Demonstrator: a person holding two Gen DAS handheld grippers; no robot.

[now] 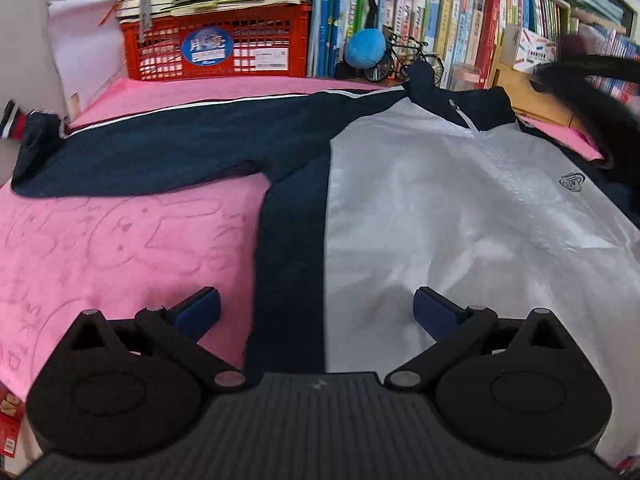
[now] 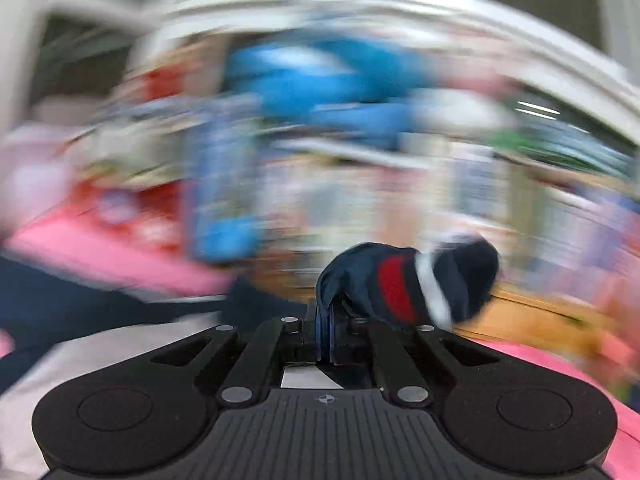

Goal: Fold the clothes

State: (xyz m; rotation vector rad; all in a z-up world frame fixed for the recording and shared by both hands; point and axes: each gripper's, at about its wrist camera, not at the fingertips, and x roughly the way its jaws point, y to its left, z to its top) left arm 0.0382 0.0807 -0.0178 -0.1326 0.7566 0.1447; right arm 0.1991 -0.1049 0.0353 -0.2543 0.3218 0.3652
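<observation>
A navy and white zip jacket [image 1: 440, 208] lies front up on a pink blanket [image 1: 120, 252], one navy sleeve [image 1: 160, 148] stretched out to the left. My left gripper [image 1: 316, 312] hovers open over the jacket's lower edge, nothing between its blue pads [image 1: 200, 308]. In the right wrist view my right gripper [image 2: 324, 328] is shut on the jacket's other sleeve end, whose navy cuff [image 2: 416, 284] with a red and a white stripe bunches above the jaws. That view is heavily blurred. A dark blurred streak [image 1: 592, 92] crosses the upper right of the left wrist view.
A red plastic crate [image 1: 216, 44] under stacked papers stands behind the blanket. Shelves of books [image 1: 460, 20], a blue plush ball [image 1: 366, 48] and a small model bicycle [image 1: 408, 60] line the back. A wooden surface [image 1: 532, 96] shows at the right.
</observation>
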